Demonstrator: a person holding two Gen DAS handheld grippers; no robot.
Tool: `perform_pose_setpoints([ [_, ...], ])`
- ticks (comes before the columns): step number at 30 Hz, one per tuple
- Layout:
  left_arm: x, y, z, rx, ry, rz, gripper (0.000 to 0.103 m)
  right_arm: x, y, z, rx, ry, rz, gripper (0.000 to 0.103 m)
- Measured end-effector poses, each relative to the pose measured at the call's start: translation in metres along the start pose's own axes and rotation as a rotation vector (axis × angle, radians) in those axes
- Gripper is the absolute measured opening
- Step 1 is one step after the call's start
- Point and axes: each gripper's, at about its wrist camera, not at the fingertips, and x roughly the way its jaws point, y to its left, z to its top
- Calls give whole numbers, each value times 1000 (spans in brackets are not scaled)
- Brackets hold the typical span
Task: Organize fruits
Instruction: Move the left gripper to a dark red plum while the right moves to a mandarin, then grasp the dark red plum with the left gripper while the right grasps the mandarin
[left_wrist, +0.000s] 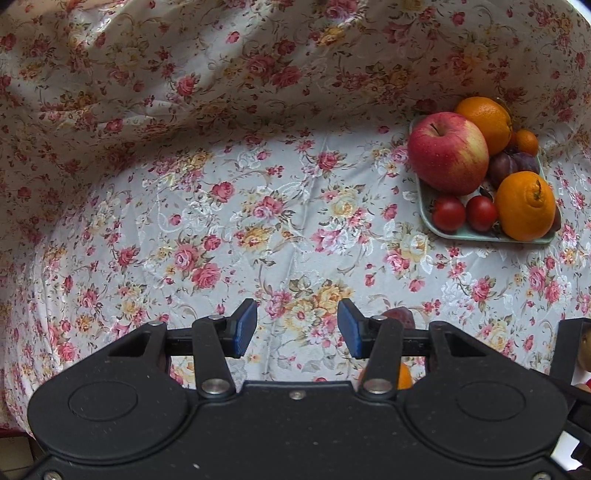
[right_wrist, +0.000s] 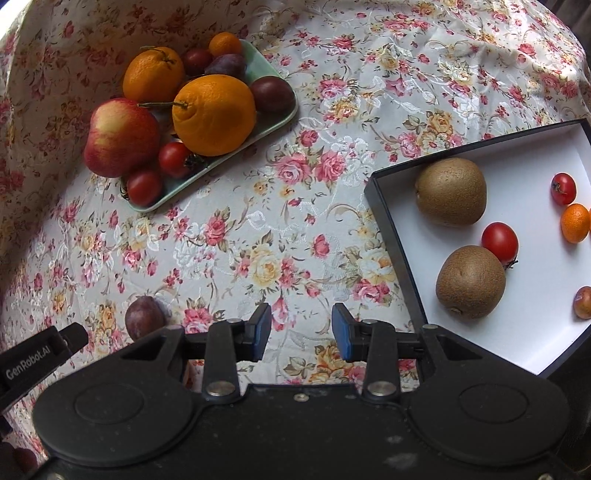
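Note:
A pale green tray (left_wrist: 430, 206) (right_wrist: 275, 123) holds a red apple (left_wrist: 447, 153) (right_wrist: 120, 137), two oranges (left_wrist: 525, 205) (right_wrist: 214, 114), cherry tomatoes, plums and a small mandarin. A black-rimmed white box (right_wrist: 539, 332) at the right holds two kiwis (right_wrist: 450, 191), cherry tomatoes (right_wrist: 499, 242) and a small mandarin (right_wrist: 574, 223). A loose plum (right_wrist: 144, 316) (left_wrist: 400, 318) lies on the cloth near the grippers. My left gripper (left_wrist: 297, 328) is open and empty above the cloth. My right gripper (right_wrist: 301, 332) is open and empty, left of the box.
The table wears a flowered cloth (left_wrist: 221, 221) that rises in folds at the back. A small orange fruit (left_wrist: 403, 376) peeks out under the left gripper's right finger. The left gripper's edge shows at the lower left of the right wrist view (right_wrist: 33, 358).

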Motion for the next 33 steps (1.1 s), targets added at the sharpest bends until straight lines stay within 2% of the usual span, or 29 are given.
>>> perform_pose_setpoints([
  [3,3,22,2,-35,-7,26,56,-2,15,-9,0,-16,44,38],
  [10,10,56,0,-85,11,33,56,10,55,-29,-57,32,115,37],
  [14,12,70,-1,-96,14,29,56,20,74,-38,-107,53,101,38],
  [19,13,84,-3,-112,15,23,56,19,89,-44,-138,-16,81,37],
  [22,14,91,-4,-127,20,13,56,21,93,-44,-139,-29,89,37],
  [33,17,97,-5,-138,27,8,56,38,108,-51,-133,73,163,37],
])
